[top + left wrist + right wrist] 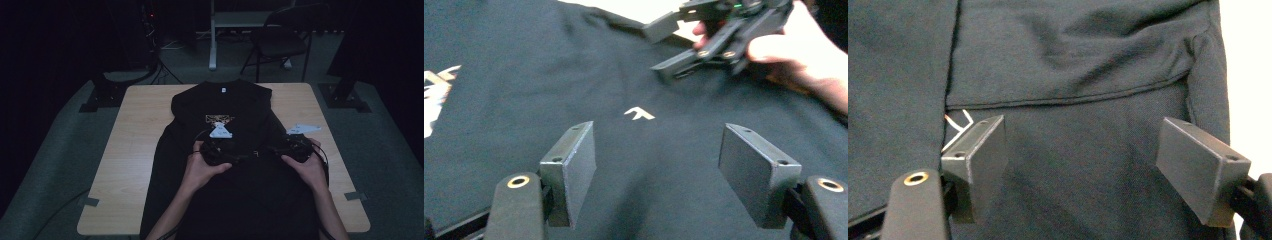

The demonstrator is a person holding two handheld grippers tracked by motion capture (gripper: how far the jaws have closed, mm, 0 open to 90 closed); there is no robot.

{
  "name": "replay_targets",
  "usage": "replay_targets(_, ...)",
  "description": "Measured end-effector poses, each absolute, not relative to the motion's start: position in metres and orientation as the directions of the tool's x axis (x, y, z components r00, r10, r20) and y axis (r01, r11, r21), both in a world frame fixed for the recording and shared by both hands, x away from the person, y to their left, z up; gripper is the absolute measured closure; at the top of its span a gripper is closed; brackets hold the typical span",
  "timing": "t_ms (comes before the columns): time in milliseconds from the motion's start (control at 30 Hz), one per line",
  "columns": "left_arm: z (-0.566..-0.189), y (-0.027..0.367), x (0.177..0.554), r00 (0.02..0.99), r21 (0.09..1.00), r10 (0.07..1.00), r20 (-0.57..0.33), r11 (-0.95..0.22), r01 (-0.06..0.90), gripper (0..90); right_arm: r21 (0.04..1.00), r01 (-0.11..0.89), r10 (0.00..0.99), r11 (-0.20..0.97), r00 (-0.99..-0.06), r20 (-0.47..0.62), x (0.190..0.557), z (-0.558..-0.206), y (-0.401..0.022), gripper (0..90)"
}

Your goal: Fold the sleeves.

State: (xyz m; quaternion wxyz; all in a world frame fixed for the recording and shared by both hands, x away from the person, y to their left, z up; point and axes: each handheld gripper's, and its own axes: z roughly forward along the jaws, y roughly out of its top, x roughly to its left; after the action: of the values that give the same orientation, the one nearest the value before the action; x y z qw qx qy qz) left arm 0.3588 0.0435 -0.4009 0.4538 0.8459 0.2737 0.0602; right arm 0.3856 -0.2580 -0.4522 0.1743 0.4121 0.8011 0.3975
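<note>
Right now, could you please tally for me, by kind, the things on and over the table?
Black T-shirt: 1
Grippers: 2, the left gripper and the right gripper, both open above the cloth
Hands: 2, the left hand and the right hand
Total: 5

One black shirt (225, 150), one counter (135, 150), two hand-held grippers: left (216, 150), right (295, 146); one chair (280, 42) far.
</note>
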Motion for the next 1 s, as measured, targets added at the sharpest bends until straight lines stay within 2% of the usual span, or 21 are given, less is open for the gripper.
replay_targets(233, -0.406, 0.076, 0.369, 0.795, 0.794, 0.591, -0.134, -0.416, 0.443, 32.1, 0.778, 0.523, 0.798, 0.347, -0.601, 0.048, 0.386, -0.452, -0.258, 20.4)
replay_targets(667, -0.416, 0.16, 0.382, 0.653, 0.789, 0.739, -0.169, -0.295, 0.538, 32.0, 0.768, 0.529, 0.795, 0.362, -0.605, 0.041, 0.386, -0.453, -0.255, 20.4)
replay_targets(1000, -0.429, 0.187, 0.384, 0.595, 0.775, 0.78, -0.193, -0.251, 0.58, 32.0, 0.766, 0.531, 0.796, 0.362, -0.604, 0.043, 0.386, -0.453, -0.255, 20.4)
